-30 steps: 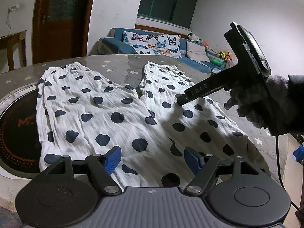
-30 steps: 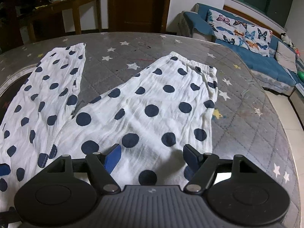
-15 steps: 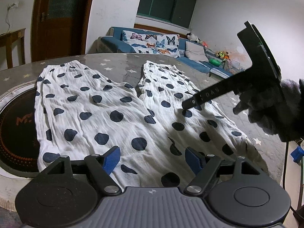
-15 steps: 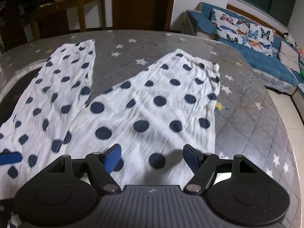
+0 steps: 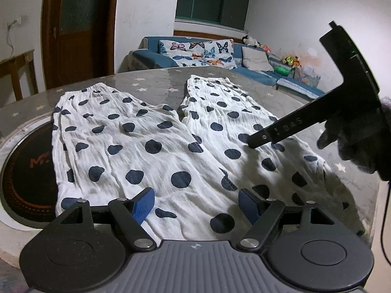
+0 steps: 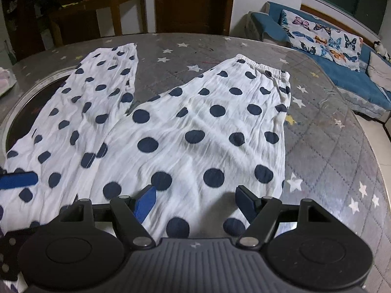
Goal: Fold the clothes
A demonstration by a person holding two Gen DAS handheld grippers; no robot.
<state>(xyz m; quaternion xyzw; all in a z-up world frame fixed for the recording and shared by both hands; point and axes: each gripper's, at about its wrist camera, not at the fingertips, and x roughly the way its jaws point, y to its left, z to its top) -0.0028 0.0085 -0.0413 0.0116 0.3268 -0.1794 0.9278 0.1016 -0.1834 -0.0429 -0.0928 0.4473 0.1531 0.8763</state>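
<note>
White trousers with dark blue polka dots (image 5: 136,161) lie flat on the round table, both legs running away from me with the elastic hems at the far end. My left gripper (image 5: 196,202) hovers open over the waist end, its blue pads apart with only flat cloth below. The right gripper (image 5: 273,133) shows as a black finger over the right leg, held by a dark-gloved hand (image 5: 361,144). In the right wrist view the right gripper (image 6: 195,201) is open above the right leg of the trousers (image 6: 195,122). One blue pad of the left gripper (image 6: 18,179) shows at the left edge.
The table (image 6: 330,146) has a grey quilted, star-printed top, and its edge curves close on the right. A black round hotplate (image 5: 27,171) is set into it, partly under the left trouser leg. Beyond stand a blue sofa (image 5: 195,51), a wooden door and a wooden side table (image 6: 97,2).
The right gripper has drawn back along the right trouser leg, toward the near right. The left gripper has hardly moved. The trousers lie as before.
</note>
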